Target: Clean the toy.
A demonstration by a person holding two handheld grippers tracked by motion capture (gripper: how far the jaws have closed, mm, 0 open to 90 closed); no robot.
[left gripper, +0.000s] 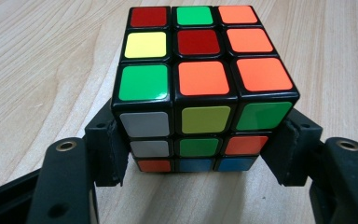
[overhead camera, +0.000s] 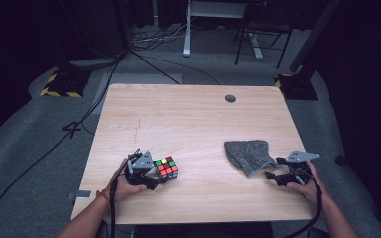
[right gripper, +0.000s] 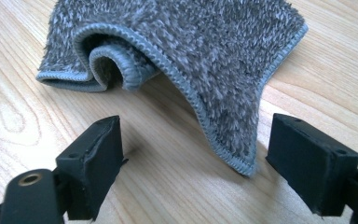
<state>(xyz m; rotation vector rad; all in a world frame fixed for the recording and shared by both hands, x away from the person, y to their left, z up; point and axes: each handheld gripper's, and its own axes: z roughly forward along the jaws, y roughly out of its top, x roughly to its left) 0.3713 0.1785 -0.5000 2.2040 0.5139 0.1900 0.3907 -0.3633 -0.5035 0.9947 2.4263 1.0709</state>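
— Where's the cube?

— My left tool clamps the puzzle cube by its lower sides on the worktop, at seven o'clock, to steady it. The left gripper view shows its blue bottom row.

— And the right?

— My right tool gapes open around the grey cloth corner at four o'clock; the right gripper view reveals a rolled fold.

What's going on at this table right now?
A person sits at a wooden table with a gripper in each hand. The left gripper has its jaws closed on the sides of a scrambled puzzle cube, which rests on the table. The right gripper is open, its jaws set to either side of a corner of a grey cloth that lies loosely folded on the table; the jaws are not yet pressing on it.
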